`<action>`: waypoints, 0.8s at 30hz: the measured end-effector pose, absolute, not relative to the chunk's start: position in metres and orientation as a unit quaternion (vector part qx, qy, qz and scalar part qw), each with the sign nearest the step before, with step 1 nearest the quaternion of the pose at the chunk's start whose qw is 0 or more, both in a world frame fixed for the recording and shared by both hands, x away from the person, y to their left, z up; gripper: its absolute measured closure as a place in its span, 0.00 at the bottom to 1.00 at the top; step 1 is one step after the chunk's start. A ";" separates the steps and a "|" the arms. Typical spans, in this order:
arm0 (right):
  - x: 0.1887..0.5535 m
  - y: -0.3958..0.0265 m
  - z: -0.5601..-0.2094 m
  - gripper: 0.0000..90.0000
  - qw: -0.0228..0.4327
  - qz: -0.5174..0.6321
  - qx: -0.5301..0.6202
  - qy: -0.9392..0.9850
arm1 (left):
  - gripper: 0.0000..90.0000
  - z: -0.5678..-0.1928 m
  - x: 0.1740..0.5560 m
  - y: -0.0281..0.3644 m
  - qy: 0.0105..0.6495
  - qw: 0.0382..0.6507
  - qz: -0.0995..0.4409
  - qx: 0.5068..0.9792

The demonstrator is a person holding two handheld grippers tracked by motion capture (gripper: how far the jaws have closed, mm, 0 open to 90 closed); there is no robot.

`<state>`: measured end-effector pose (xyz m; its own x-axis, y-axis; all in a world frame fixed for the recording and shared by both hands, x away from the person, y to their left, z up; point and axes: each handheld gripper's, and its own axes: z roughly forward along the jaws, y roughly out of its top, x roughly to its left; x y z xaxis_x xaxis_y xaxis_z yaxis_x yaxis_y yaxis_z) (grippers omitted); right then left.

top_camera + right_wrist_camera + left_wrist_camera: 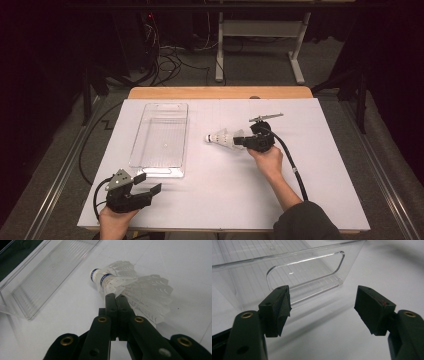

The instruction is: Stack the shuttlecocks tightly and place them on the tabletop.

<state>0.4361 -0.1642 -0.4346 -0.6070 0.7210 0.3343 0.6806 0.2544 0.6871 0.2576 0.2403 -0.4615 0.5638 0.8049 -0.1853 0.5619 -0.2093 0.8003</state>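
From the high view, I hold my right gripper near the middle of the white table, a little to the right, its jaws pointing left and pinched on the feather skirt of the shuttlecock, whose cork end faces left toward the clear plastic tray. The tray lies left of centre, lengthwise from near to far, and stands apart from the shuttlecock. My left gripper sits at the near left corner of the table, jaws spread wide with nothing between them, just short of the tray's near end. In the left gripper view, my two black jaws stand well apart over bare table, and the tray's near wall with its cut-out handle rises just beyond them. In the right gripper view, my jaws are pressed together on the edge of the shuttlecock's feathers; it looks like two shuttlecocks nested one in the other, since I see two blue-banded corks, though I cannot be sure. The tray lies to the far left.
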 end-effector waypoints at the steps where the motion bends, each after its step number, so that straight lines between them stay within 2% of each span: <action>1: 0.436 -0.164 -0.435 1.00 0.024 0.422 0.442 0.791 | 0.33 -0.461 0.258 0.240 0.447 0.443 0.137 0.765; 16: 0.440 -0.159 -0.438 1.00 0.018 0.434 0.439 0.786 | 0.33 -0.461 0.257 0.240 0.446 0.443 0.136 0.766; 24: 0.442 -0.160 -0.440 1.00 0.032 0.425 0.446 0.787 | 0.33 -0.461 0.257 0.240 0.445 0.443 0.136 0.766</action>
<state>0.4416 -0.1597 -0.4397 -0.5997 0.7290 0.3300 0.6754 0.2400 0.6973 0.2574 0.2401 -0.4613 0.5665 0.8028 -0.1859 0.5616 -0.2110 0.8001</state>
